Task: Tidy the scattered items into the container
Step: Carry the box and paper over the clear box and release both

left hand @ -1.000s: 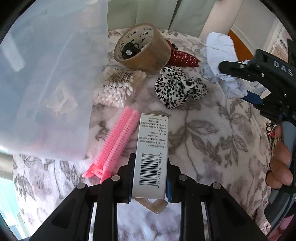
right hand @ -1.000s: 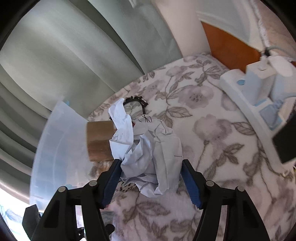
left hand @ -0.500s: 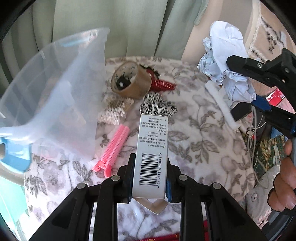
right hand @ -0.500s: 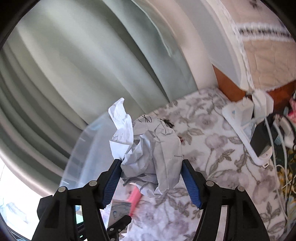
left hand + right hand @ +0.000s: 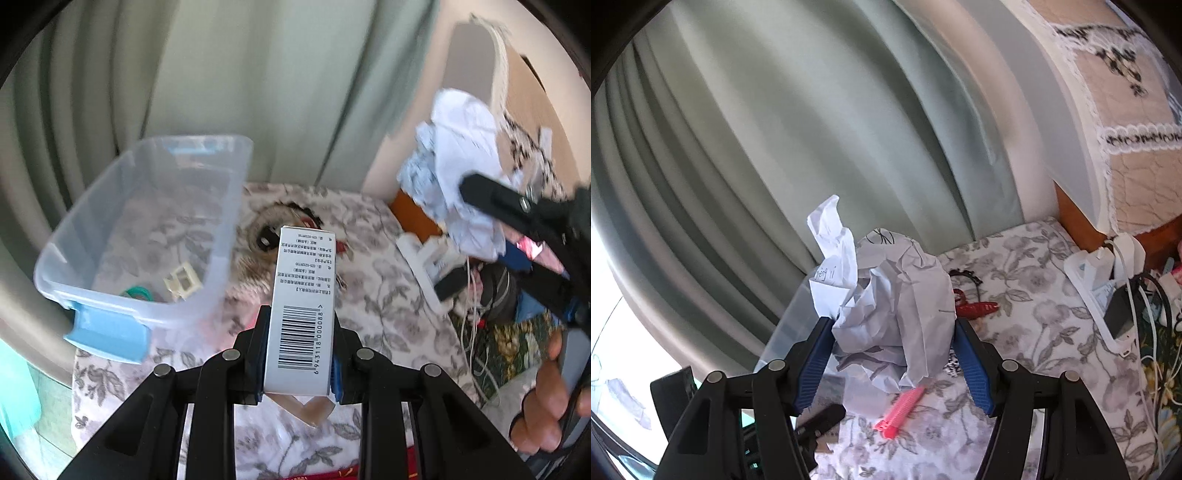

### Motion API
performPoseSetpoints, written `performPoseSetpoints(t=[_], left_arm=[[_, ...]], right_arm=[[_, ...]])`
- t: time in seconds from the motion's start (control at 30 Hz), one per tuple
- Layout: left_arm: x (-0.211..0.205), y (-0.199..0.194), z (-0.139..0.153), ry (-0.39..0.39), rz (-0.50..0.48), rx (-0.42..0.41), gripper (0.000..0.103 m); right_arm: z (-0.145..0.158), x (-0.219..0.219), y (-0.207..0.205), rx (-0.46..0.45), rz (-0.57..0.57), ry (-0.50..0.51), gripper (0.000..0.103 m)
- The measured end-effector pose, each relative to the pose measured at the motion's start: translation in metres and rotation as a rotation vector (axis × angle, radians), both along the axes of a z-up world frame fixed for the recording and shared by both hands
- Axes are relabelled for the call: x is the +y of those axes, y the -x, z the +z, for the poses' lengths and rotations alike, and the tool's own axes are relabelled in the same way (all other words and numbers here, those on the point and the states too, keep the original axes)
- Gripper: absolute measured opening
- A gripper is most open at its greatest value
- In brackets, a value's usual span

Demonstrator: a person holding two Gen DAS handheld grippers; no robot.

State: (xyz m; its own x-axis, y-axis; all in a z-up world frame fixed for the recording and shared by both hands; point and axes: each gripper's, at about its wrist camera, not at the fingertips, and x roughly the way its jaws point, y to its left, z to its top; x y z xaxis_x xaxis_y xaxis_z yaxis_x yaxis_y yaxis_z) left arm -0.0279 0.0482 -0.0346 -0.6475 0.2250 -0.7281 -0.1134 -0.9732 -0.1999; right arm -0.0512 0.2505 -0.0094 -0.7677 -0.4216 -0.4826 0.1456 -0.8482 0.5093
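My left gripper (image 5: 298,354) is shut on a white carton with a barcode (image 5: 303,306), held up above the floral tablecloth. To its left stands the clear plastic container (image 5: 225,221) with blue handles (image 5: 107,336); a cream piece (image 5: 183,284) and a green band (image 5: 138,292) lie inside. My right gripper (image 5: 892,360) is shut on a crumpled ball of white paper (image 5: 894,306), which also shows at the upper right in the left wrist view (image 5: 461,177). A pink hair clip (image 5: 901,410) and a red claw clip (image 5: 979,308) lie on the cloth below.
A brown tape roll (image 5: 266,236) sits blurred behind the carton. A white power strip (image 5: 1108,291) with plugs and cables lies along the table's right side. Green curtains (image 5: 775,147) hang behind. A person's hand (image 5: 554,398) grips the right tool.
Both grippers have risen with their loads, so the table looks farther away. The container's inside has come into the left wrist view. The right wrist view now shows the pink clip below.
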Motion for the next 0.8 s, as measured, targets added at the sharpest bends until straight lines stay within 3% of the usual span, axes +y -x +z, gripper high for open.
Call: performPoseSetpoints(t=[0.37, 0.8], left_arm=[[-0.068, -0.001, 0.023, -0.083, 0.153, 0.068, 0.027], [-0.117, 0.008, 0.015, -0.151, 0.234, 0.068, 0.027]], right_arm=[[0.025, -0.043, -0.007, 0.061, 0.092, -0.044, 0.069], [0.017, -0.092, 0.01, 0.029, 0.186, -0.108, 0.069]])
